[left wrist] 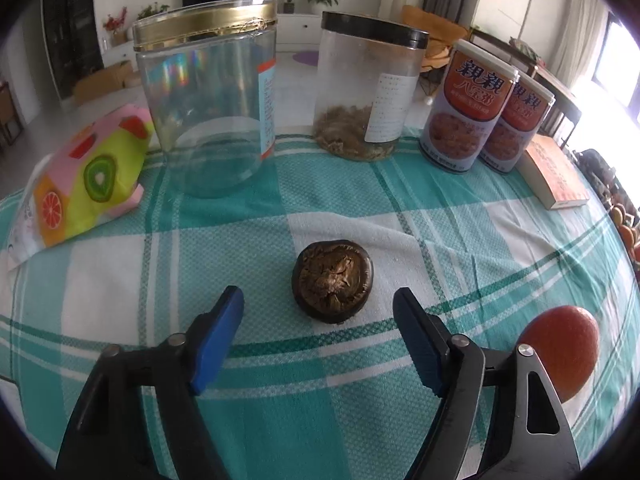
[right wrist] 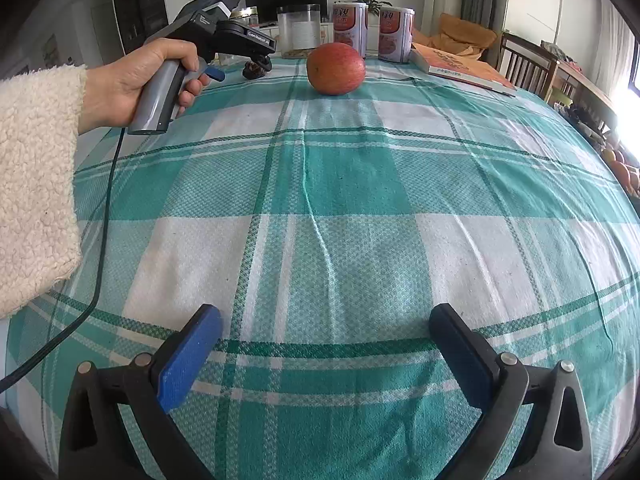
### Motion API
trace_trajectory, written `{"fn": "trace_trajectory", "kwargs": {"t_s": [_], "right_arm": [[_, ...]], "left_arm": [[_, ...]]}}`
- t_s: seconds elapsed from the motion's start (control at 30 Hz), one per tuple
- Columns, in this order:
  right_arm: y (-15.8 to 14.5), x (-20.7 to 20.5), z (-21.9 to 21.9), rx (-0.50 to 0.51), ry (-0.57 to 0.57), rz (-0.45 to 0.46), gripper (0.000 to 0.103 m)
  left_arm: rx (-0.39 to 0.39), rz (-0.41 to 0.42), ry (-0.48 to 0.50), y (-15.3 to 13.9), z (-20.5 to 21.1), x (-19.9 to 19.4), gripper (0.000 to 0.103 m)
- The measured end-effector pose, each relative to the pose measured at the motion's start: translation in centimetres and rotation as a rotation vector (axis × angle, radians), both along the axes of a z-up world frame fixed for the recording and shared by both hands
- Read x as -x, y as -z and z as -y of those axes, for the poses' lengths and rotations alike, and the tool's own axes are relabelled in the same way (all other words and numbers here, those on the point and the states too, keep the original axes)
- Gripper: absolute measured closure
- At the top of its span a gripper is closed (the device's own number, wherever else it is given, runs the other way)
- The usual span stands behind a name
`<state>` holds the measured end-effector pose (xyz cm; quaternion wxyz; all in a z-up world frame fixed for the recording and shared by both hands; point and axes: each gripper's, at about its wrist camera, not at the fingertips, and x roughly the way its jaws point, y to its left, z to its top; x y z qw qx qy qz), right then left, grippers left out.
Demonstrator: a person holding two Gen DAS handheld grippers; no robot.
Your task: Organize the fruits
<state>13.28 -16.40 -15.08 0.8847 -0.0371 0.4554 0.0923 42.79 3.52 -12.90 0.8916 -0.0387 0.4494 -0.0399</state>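
A dark brown, wrinkled round fruit [left wrist: 332, 281] lies on the green checked tablecloth [left wrist: 280, 224], just ahead of my left gripper [left wrist: 318, 304], which is open and empty with the fruit between and beyond its blue pads. A red apple [left wrist: 560, 350] lies to the right of that gripper. In the right wrist view the apple [right wrist: 336, 68] sits far ahead, and the dark fruit [right wrist: 256, 69] lies under the left gripper's nose. My right gripper [right wrist: 326, 322] is open and empty over bare cloth [right wrist: 320, 200].
At the back stand an empty clear jar with a gold rim [left wrist: 208, 108], a black-lidded jar with dried bits [left wrist: 366, 88], two cans [left wrist: 466, 108] and a book [left wrist: 554, 176]. A fruit-print packet [left wrist: 84, 176] lies at left. Chairs [right wrist: 528, 64] stand right.
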Motion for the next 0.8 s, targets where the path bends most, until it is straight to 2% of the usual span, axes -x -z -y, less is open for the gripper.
{"fn": "trace_trajectory", "kwargs": {"t_s": [0.03, 0.1, 0.23, 0.37, 0.47, 0.6, 0.73, 0.8], "right_arm": [[0.0, 0.0, 0.0, 0.000, 0.000, 0.000, 0.000], [0.0, 0.0, 0.0, 0.000, 0.000, 0.000, 0.000], [0.0, -0.1, 0.0, 0.000, 0.000, 0.000, 0.000], [0.0, -0.1, 0.0, -0.001, 0.000, -0.001, 0.000], [0.0, -0.1, 0.0, -0.001, 0.000, 0.000, 0.000], [0.0, -0.2, 0.0, -0.005, 0.001, 0.000, 0.000], [0.0, -0.2, 0.1, -0.013, 0.001, 0.001, 0.000], [0.0, -0.1, 0.1, -0.017, 0.002, 0.002, 0.000]], "left_arm": [[-0.006, -0.007, 0.012, 0.3, 0.1, -0.2, 0.051], [-0.036, 0.018, 0.028, 0.2, 0.3, -0.2, 0.060], [0.000, 0.054, -0.004, -0.4, -0.9, 1.8, 0.061], [-0.015, 0.011, -0.017, -1.6, -1.7, 6.0, 0.061], [-0.040, -0.064, -0.002, -2.7, -1.9, 11.3, 0.060], [-0.051, -0.108, 0.028, -3.9, -1.4, 20.2, 0.060], [0.012, -0.181, 0.017, -2.2, -0.8, 27.8, 0.060], [0.013, -0.184, 0.014, -1.0, -0.4, 30.4, 0.060]]}}
